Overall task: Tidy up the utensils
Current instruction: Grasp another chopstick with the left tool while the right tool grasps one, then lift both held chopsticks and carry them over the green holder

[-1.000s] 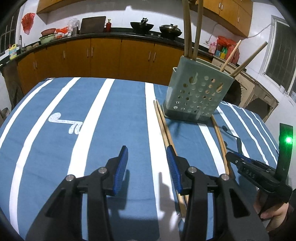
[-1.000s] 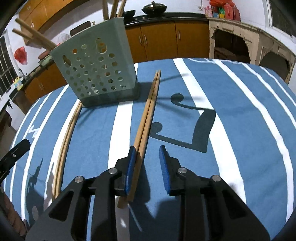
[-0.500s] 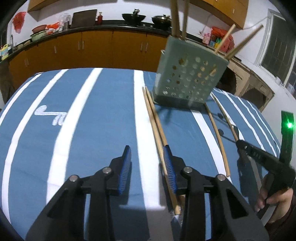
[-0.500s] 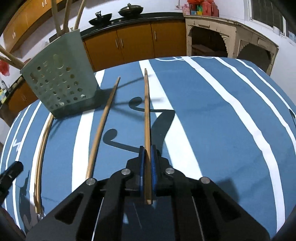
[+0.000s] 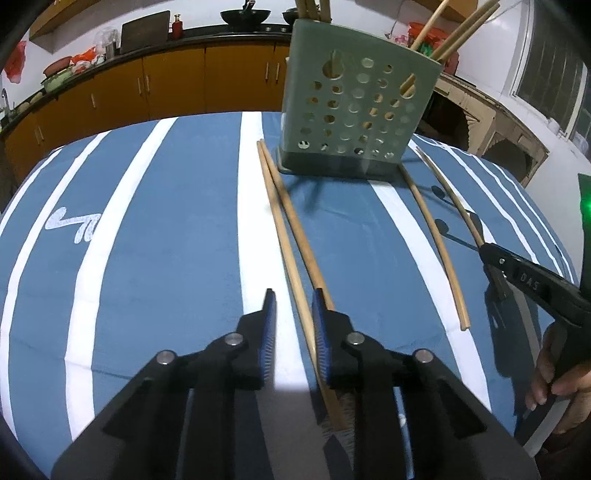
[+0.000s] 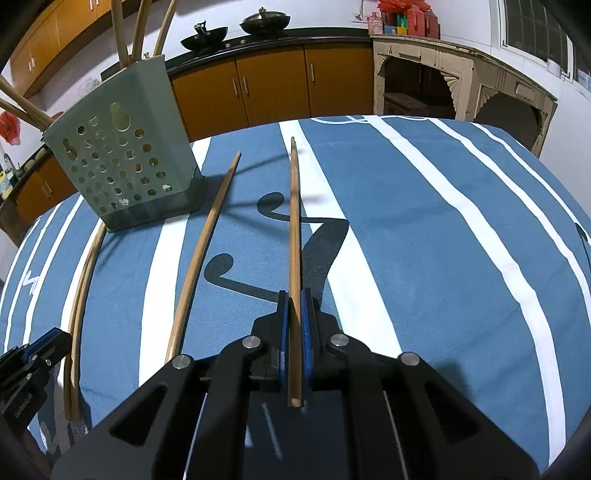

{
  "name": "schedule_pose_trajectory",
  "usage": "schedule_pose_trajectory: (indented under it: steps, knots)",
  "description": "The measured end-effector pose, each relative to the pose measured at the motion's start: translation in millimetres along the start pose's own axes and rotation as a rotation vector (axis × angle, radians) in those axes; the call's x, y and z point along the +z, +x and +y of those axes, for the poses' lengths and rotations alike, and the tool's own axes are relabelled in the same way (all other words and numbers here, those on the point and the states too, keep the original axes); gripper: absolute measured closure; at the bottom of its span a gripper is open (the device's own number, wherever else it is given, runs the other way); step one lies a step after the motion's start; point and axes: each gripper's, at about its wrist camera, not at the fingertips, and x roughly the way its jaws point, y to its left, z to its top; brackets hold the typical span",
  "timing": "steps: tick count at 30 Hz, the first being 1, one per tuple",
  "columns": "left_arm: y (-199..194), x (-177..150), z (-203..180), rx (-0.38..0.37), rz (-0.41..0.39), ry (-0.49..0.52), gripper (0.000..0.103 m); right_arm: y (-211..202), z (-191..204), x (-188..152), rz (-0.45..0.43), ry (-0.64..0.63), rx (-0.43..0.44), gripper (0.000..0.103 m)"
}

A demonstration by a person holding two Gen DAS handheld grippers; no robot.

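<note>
Wooden chopstick (image 6: 294,236) sits clamped in the right gripper (image 6: 293,325), its length pointing straight ahead; the holder (image 6: 122,162) stands forward-left. The left gripper (image 5: 293,325) hangs parted around 1 of 2 chopsticks (image 5: 291,236) lying lengthwise on the tablecloth (image 5: 166,221).

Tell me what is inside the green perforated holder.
Wooden chopsticks stand in the green perforated holder, their tops sticking out above the rim and bits of shaft showing through the holes. Their lower ends and the exact count are hidden by the wall.
</note>
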Motion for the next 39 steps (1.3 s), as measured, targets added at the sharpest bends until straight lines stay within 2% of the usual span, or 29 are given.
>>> schedule_pose_trajectory:
  steps: [3, 8, 12, 17, 34, 39]
  knots:
    - [1.6, 3.7, 11.2, 0.030, -0.003, -0.033, 0.094, 0.3, -0.4, 0.0, 0.000, -0.005, 0.003, 0.095]
    - [0.8, 12.8, 55.2, 0.111, -0.009, -0.126, 0.095, -0.4, -0.5, -0.3, 0.000, -0.005, 0.005, 0.095]
    - [-1.6, 14.9, 74.8, 0.115, -0.008, -0.120, 0.094, -0.4, 0.7, 0.0, 0.000, -0.007, 0.001, 0.095]
    - [-2.5, 12.1, 70.6, 0.130, -0.017, -0.071, 0.091, -0.2, 1.0, 0.1, 0.001, -0.009, -0.001, 0.095]
    - [-5.6, 7.0, 70.6, 0.123, -0.021, -0.103, 0.090, 0.4, 0.6, 0.0, 0.001, -0.008, 0.004, 0.095]
    - [-6.4, 6.3, 74.9, 0.122, -0.023, -0.120, 0.095, 0.2, -2.4, -0.8, -0.001, 0.004, 0.019, 0.095]
